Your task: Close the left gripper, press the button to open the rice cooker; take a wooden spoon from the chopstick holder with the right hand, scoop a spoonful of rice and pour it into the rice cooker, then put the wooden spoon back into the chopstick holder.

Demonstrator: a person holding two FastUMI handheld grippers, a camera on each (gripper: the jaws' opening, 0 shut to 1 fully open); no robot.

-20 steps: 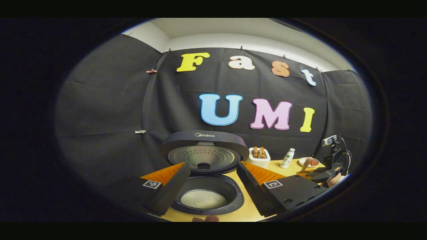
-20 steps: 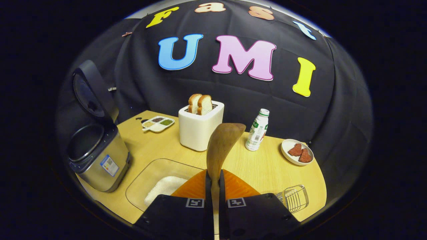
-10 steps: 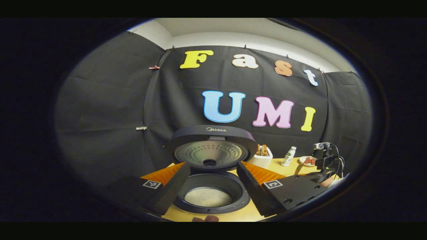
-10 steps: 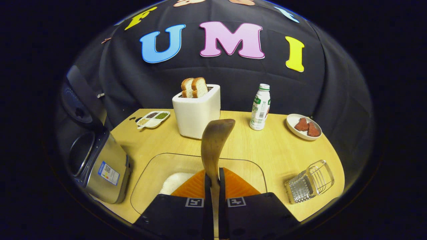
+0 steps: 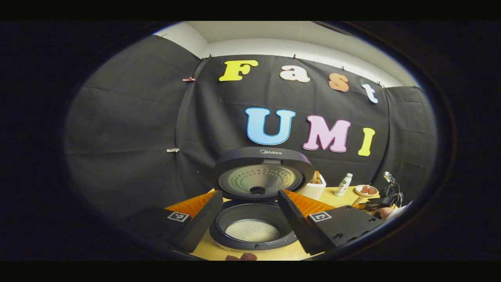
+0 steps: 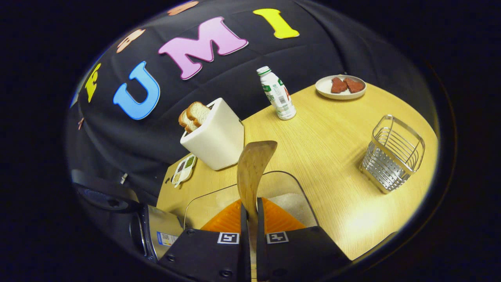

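Rice cooker [image 5: 253,231]: lid [image 5: 263,172] up, standing behind the pot; inner pot w/ a layer of rice at the bottom, seen straight ahead in left gripper view. Left gripper [image 5: 250,213]: fingers spread wide apart, one each side of the pot rim in the picture, nothing between them. Right gripper [image 6: 250,219]: fingers closed tight on the handle of the wooden spoon [image 6: 252,168], bowl end up and fwd, over the clear glass container [image 6: 250,192]; white rice [image 6: 291,203] lies inside that container, partly hidden by the gripper. Right gripper view is tilted. Chopstick holder [image 6: 393,152]: metal wire basket, upright on the wooden table [image 6: 332,137], well apart from the spoon, to its right. White toaster [image 6: 213,137] w/ two bread slices in its slots, beyond the container. Bottle [image 6: 276,93] w/ green cap, upright, near the toaster. Plate [image 6: 340,87] w/ two reddish pieces, far end of the table. Small divided tray [image 6: 183,169] w/ grains, beside the toaster. Cooker also at lower left of right gripper view, lid raised.
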